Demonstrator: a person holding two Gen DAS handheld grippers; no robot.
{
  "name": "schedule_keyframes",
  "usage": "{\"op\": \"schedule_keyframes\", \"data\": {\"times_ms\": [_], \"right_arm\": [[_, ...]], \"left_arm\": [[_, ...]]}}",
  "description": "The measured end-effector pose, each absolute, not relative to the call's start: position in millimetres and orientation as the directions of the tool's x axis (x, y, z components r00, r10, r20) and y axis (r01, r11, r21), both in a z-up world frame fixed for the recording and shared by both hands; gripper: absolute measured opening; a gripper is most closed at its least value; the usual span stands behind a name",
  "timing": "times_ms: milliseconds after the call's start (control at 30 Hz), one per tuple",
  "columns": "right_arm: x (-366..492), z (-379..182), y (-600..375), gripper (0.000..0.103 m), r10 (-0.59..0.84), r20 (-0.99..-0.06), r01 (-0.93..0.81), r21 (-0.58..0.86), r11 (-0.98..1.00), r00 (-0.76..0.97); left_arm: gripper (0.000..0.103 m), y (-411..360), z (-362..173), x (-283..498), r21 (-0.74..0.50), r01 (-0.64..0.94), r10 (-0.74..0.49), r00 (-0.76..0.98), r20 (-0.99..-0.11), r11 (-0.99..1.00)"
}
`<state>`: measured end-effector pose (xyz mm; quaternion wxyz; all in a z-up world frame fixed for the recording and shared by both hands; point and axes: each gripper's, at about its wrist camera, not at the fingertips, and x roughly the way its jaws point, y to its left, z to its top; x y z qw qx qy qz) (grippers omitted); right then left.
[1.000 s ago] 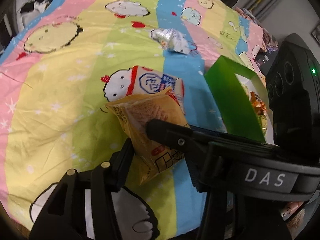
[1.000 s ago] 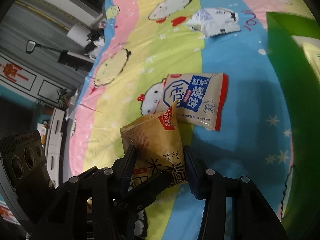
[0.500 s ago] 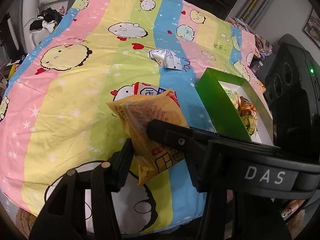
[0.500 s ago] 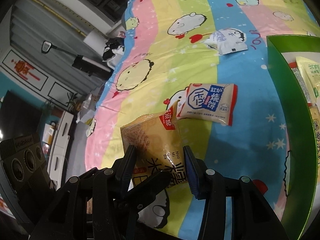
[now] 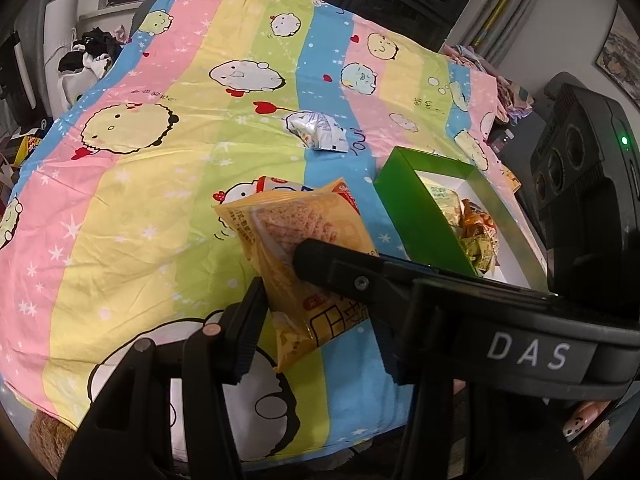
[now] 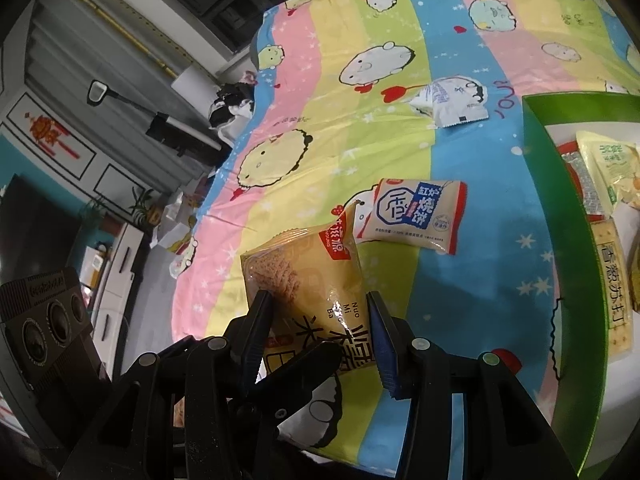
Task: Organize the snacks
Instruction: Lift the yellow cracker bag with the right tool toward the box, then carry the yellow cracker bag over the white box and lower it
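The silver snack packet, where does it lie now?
The silver snack packet lies flat on the striped bedsheet, beyond the green box, untouched by either gripper.

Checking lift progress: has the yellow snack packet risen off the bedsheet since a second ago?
Yes. The yellow snack packet rose: the white packet on the bedsheet looks farther below.

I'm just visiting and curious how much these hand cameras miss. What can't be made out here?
- Left wrist view: the white and blue packet lies mostly behind the held yellow snack bag, its label covered.
- Right wrist view: the green box is cut off by the right edge; some contents are out of frame.
- Both views: the silver packet has print too small to read.
- Left wrist view: the box's near wall hides its lower contents.
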<state>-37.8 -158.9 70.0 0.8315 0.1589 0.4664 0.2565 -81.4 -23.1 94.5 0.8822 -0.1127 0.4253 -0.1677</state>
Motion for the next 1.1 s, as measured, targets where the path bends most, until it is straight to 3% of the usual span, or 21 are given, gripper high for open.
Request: {"op": "schedule_keyframes", "data": {"times_ms": [1100], "right_arm": [[-63,110,-213,0.049,0.515,-0.624,-0.211,0.496,0.842,0.588]], "left_arm": [[0.05,-76,136,-86,-0.294,0.363,-0.462,0.591,-0.661,0.884]]}}
